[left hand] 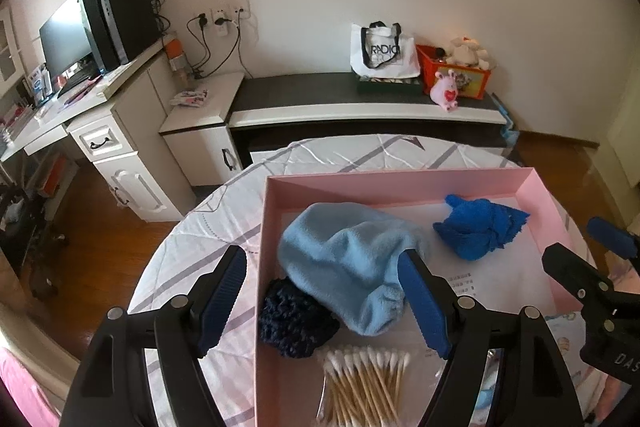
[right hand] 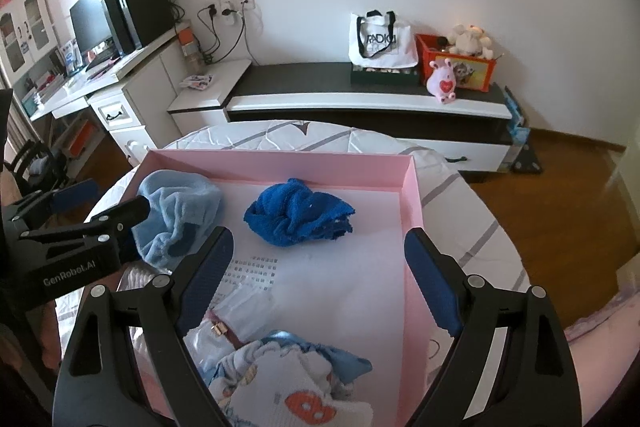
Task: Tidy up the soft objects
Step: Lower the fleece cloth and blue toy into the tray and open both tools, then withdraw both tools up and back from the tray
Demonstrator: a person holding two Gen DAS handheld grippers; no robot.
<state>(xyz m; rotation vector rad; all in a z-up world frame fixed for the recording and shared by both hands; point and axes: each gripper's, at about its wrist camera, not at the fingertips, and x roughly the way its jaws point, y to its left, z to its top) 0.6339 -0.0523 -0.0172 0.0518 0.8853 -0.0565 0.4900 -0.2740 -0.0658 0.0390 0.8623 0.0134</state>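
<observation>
A pink box [left hand: 400, 183] [right hand: 280, 163] lies on a white quilted table. In it are a light blue fleece hat [left hand: 344, 259] [right hand: 176, 211], a royal blue towel [left hand: 478, 227] [right hand: 298, 213], a dark navy knitted piece [left hand: 294, 319] and a bundle of cotton swabs [left hand: 364, 383]. My left gripper [left hand: 320, 299] is open, its jaws straddling the box's left wall, the right finger [left hand: 422, 303] against the hat. My right gripper [right hand: 316, 279] is open above the box's near right part, over white and patterned cloths [right hand: 280, 383].
The quilted table [left hand: 224, 227] drops to a wooden floor [right hand: 540, 195] all round. Behind stand a low bench [left hand: 360, 103] with a tote bag [left hand: 380, 47] and toy box [left hand: 456, 71], a small cabinet, and a desk with a monitor [left hand: 68, 35].
</observation>
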